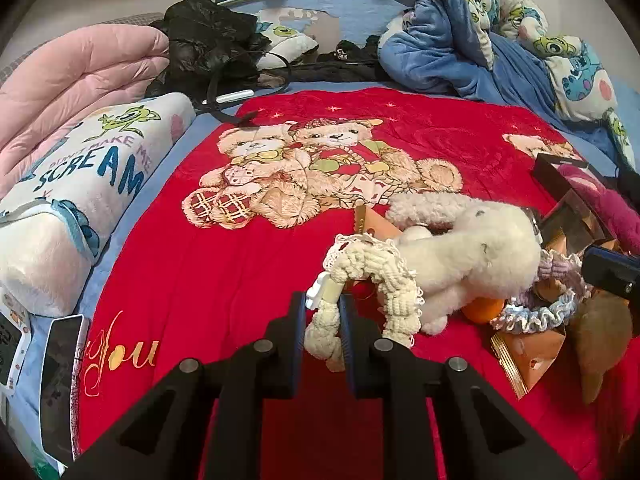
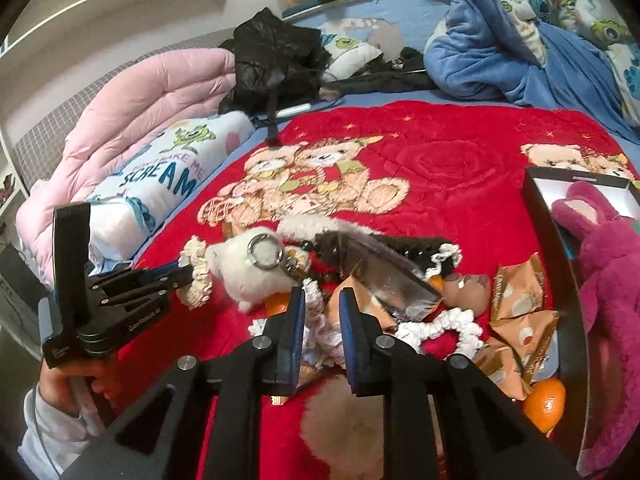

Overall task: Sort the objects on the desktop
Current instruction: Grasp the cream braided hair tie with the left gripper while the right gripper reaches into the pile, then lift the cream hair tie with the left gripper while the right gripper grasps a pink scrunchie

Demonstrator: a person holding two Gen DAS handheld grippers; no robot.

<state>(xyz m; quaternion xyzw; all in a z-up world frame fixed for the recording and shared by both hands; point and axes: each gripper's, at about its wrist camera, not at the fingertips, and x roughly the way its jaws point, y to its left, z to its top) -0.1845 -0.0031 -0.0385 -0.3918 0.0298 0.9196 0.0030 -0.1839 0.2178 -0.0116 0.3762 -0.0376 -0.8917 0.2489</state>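
My left gripper is shut on a cream braided scrunchie with lace trim, lifting one end off the red blanket. The right wrist view shows that same left gripper from the side, pinching the cream scrunchie beside a white plush toy that carries a key ring. My right gripper hangs over the pile with its jaws a narrow gap apart. A pale blue-white scrunchie and an orange snack packet lie under that gap, and nothing is pinched.
A black box holding a pink plush stands at the right. Snack packets, a white scrunchie, tangerines and a clear packet crowd the pile. Folded quilts line the left. A person's hand holds the left gripper.
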